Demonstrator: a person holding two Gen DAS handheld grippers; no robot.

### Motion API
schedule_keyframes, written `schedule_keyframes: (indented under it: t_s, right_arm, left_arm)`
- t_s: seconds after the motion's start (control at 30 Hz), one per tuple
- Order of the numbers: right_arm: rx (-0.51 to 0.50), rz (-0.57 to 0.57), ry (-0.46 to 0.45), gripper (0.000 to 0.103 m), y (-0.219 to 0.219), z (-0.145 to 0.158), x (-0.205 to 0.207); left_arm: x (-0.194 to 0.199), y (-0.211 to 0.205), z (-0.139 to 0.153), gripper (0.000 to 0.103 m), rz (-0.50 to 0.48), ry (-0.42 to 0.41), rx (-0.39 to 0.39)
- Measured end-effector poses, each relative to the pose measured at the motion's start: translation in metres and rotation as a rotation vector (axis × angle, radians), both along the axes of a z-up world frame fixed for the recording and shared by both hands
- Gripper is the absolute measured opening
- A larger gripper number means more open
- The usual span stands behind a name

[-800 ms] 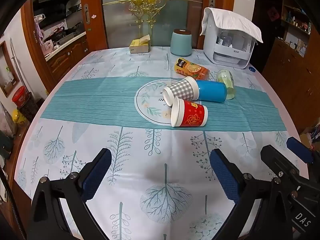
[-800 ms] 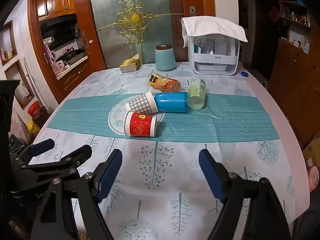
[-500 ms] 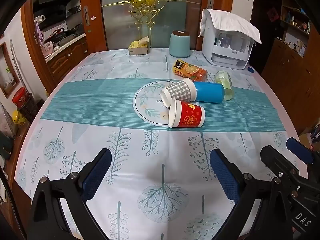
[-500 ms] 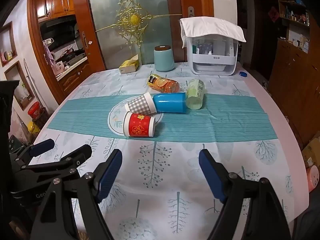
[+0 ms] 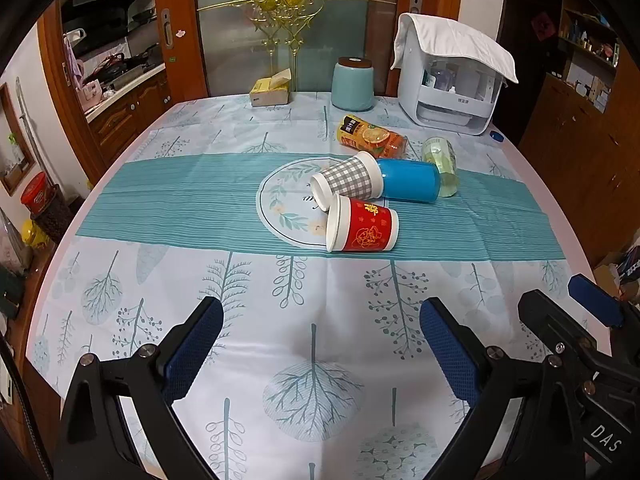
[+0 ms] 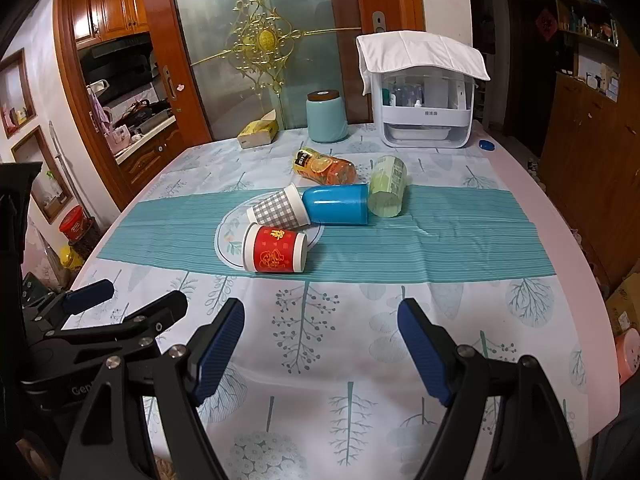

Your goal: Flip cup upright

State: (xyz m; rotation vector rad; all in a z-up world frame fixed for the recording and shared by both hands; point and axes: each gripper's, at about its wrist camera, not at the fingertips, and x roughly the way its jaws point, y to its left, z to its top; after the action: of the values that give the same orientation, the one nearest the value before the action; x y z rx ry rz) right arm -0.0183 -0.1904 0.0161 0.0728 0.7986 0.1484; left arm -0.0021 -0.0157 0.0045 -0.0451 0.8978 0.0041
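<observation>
Several cups lie on their sides in the middle of the table: a red paper cup [image 5: 362, 228] [image 6: 276, 249] nearest me, a grey checked cup [image 5: 347, 179] [image 6: 279, 210], a blue cup [image 5: 408, 181] [image 6: 337, 204], a pale green cup [image 5: 440, 159] [image 6: 387, 186] and an orange juice cup [image 5: 374, 138] [image 6: 326, 166]. My left gripper [image 5: 320, 344] is open and empty, well short of the red cup. My right gripper [image 6: 322, 344] is open and empty, also short of the cups. Each gripper shows at the other view's edge.
A teal striped runner [image 5: 180, 204] with a round mat [image 5: 280, 204] crosses the tablecloth. At the far edge stand a teal canister [image 5: 353, 85], a tissue box [image 5: 270, 90] and a white towel-draped appliance [image 5: 452, 80]. Cabinets lie to the right.
Both grippers have drawn back and risen slightly, so the cups look a little farther away. Both stay open. The cups have not moved.
</observation>
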Motion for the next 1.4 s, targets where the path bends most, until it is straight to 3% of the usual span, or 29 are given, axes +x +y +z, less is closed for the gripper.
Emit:
schedule_keyframes:
  t_s: [1.4]
  right_arm:
    - [0.035,0.02,-0.015,0.08,-0.004,0.008,-0.004]
  left_arm:
    - [-0.007,-0.007,0.012,0.097,0.001,-0.041,0.022]
